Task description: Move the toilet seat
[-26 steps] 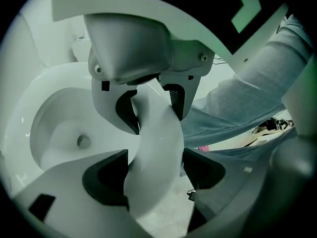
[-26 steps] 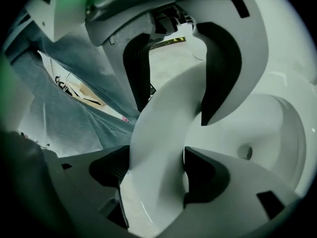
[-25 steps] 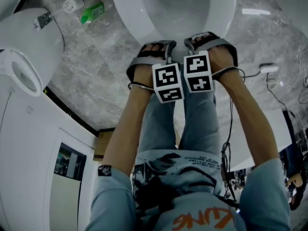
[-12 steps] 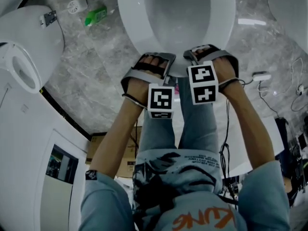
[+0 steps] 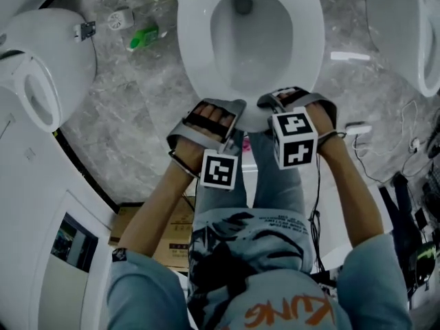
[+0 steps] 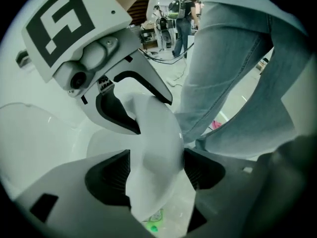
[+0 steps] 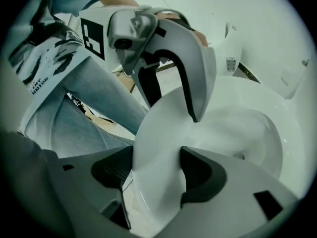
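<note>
Handling: the toilet seat (image 5: 194,53) looks like rigid moulded plastic, hinged at the end far from both tools. Prob. light-to-moderate weight, and it should swing as one stiff piece w/ no real flex. The surface is glossy and smooth, so likely slippery. The thin rim gives pads little to bite, so it needs a firm squeeze, w/ both sides kept level or it may twist on the hinge. It won't crush, but could slam or crack if it slips out partway.

Best hold: the front lip, furthest from the hinge, for most leverage. Both tools are already there.

L side: left gripper (image 6: 156,168) has its jaws part-way apart, clamped on the seat's front edge. The white rim fills the gap and the ribbed pads (image 6: 110,175) press on both faces.

R side: right gripper (image 7: 156,175) is just beside the left one on the same lip. Its jaws stand fairly wide and have just been closing, w/ the rim btw them and pads on both faces, so it's gripped.

The seat runs away from both jaw pairs, over the bowl (image 5: 251,33).
</note>
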